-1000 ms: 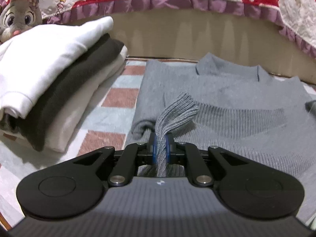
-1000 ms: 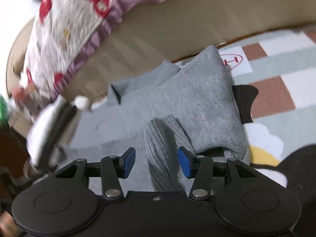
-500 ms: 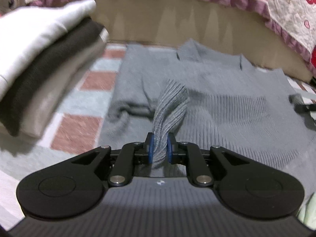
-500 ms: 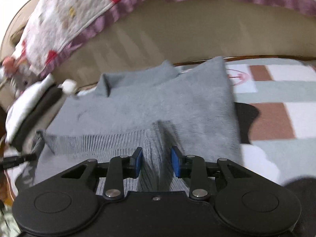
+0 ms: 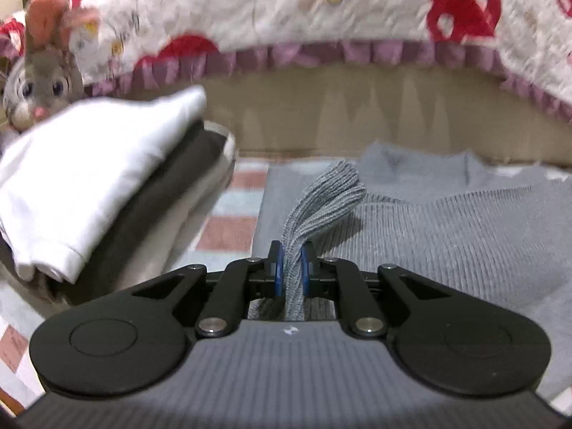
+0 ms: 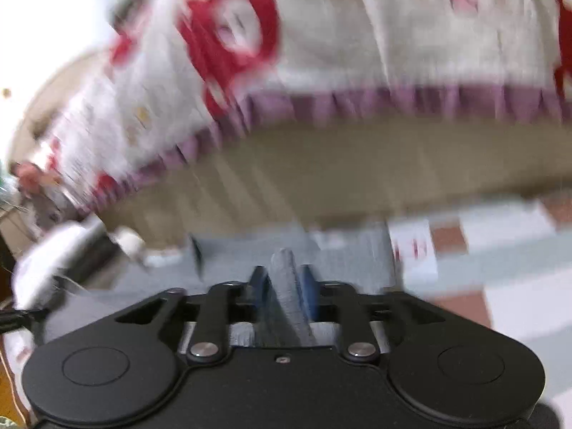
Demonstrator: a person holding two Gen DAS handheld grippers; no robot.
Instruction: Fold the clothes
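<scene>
A grey knit sweater [image 5: 447, 221] lies on a checked mat, collar toward the bed. My left gripper [image 5: 290, 268] is shut on the ribbed hem of the sweater, which sticks up between the blue pads. My right gripper [image 6: 284, 286] is shut on another fold of the grey sweater [image 6: 286, 286]; this view is motion-blurred. Both grippers hold the hem lifted above the rest of the sweater.
A stack of folded clothes [image 5: 107, 193], white on top, dark below, stands at the left, also blurred in the right wrist view [image 6: 60, 250]. A plush rabbit [image 5: 39, 75] sits behind it. A bed with a red-patterned quilt [image 5: 321, 18] runs along the back. The checked mat [image 6: 518, 279] extends right.
My right gripper has closed on the sweater hem and lifted it. Both grippers have risen and moved toward the collar with the hem held.
</scene>
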